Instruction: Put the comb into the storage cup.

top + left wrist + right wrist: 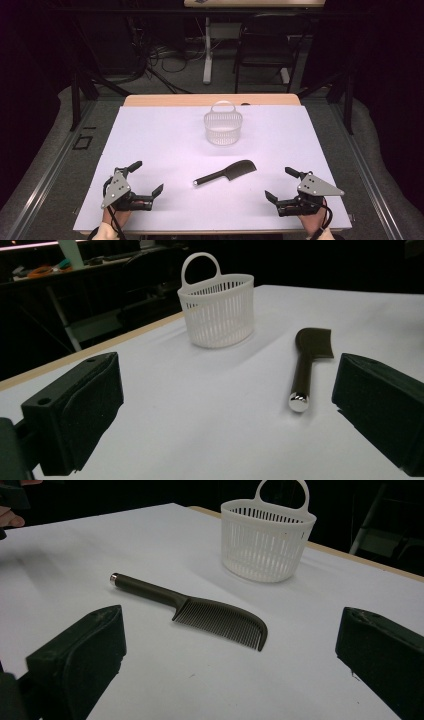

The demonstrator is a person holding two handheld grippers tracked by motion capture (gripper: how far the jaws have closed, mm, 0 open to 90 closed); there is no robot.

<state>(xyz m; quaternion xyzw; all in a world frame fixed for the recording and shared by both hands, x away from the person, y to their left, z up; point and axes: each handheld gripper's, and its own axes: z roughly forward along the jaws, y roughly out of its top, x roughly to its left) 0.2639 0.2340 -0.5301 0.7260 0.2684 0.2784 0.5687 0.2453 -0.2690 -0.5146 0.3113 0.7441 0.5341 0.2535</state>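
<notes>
I hold my left gripper [148,176] low over the near left corner of the desk [150,130], its jaws spread wide with nothing between them. My right gripper [281,183] sits the same way at the near right corner, jaws parted as far as they go and bare.

Between my two tools, a little toward the near edge, the dark comb [227,173] lies flat on the white cover. Its handle points toward my left side and ends in a shiny metal cap; the toothed head points toward my right. From my right gripper view the comb [200,610] has its teeth facing my tool. In my left gripper view the comb [307,362] lies handle-first toward me.

The white slatted basket [223,125] stands upright nearer the far edge, about midway across, well apart from the comb. Its loop handle rises on the far side. It looks empty, though its slats hide the bottom.
</notes>
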